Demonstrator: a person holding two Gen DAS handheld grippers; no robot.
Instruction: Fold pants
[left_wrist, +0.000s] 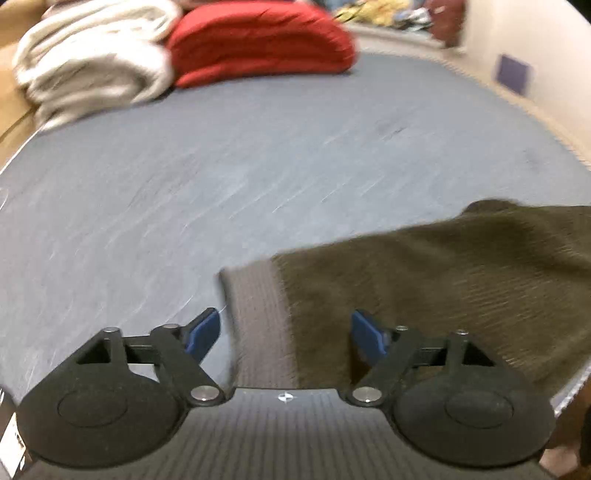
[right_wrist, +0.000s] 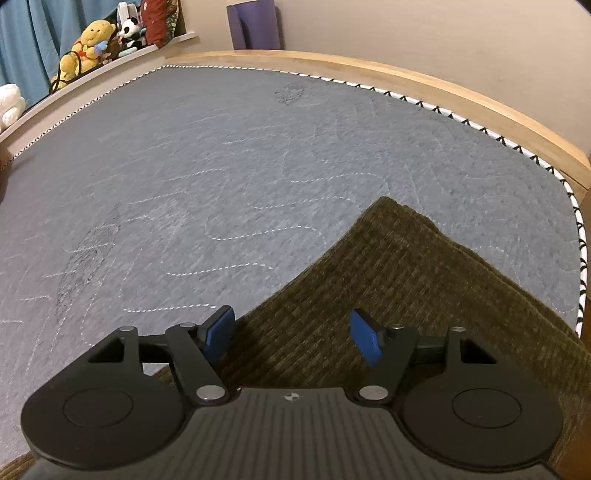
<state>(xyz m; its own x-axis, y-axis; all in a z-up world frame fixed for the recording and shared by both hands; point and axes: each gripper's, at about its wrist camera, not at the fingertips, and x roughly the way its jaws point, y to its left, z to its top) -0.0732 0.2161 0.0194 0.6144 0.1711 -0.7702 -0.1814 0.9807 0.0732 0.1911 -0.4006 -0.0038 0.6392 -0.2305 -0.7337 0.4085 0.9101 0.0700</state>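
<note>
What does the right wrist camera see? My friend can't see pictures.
The open right gripper hovers over olive-brown ribbed pants lying on a grey quilted mattress. Stuffed toys sit on a ledge far left.

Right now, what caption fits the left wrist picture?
Open left gripper over pants on the bed.

Left view motion-blurred; right sharp; dim, fisheye-bent edges.
</note>
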